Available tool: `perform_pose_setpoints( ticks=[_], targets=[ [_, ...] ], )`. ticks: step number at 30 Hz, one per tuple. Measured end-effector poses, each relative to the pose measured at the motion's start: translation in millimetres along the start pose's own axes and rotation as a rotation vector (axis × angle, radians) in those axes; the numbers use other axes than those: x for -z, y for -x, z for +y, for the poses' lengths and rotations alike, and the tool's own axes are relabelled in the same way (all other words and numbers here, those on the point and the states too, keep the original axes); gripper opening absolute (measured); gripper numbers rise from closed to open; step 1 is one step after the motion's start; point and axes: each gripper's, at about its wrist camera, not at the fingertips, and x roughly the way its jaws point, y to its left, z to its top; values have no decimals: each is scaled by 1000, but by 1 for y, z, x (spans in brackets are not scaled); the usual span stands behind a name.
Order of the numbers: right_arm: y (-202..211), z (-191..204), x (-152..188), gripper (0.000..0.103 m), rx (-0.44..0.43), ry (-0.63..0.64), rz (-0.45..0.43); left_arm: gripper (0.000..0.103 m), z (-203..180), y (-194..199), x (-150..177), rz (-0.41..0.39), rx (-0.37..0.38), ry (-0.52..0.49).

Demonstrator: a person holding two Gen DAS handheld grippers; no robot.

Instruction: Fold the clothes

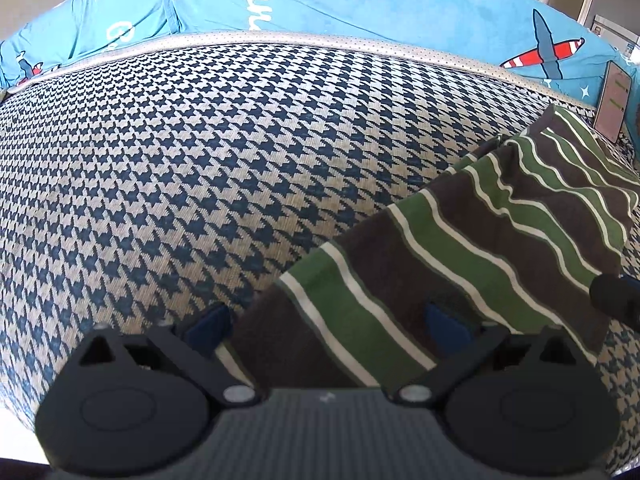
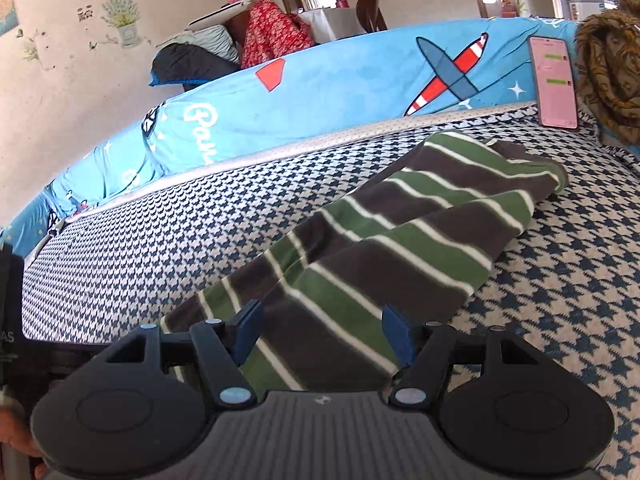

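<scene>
both tongs (image 1: 326, 322) (image 2: 322, 332) are black, with blue pads, round side discs and silver screws.

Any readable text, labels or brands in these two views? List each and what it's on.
"Pau", white script, cut off by the mattress edge: on the blue airplane-print sheet.
"AS", white letters, start cut off: on the dark object at the left edge of the right wrist view.
Phone screen: chat bubbles, too small to read.
Wall stickers: no legible text.
Striped garment: none.

Left half of the bed (image 1: 160, 160) is left bare. The right side is blocked by the striped garment (image 2: 400, 240); far right corner by a phone (image 2: 554, 80).
</scene>
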Motion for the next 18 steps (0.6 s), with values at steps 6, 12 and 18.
perform_pose_setpoints(
  ticks=[6, 12, 18],
  targets=[
    [-2, 18, 16, 65, -6, 60, 19, 103, -4, 6, 9, -20, -21, -32],
    [-5, 23, 26, 65, 10, 73, 49, 103, -8, 11, 17, -44, -39, -59],
    [-8, 30, 33, 65, 38, 127, 51, 103, -8, 16, 25, -55, -50, -63]
  ],
)
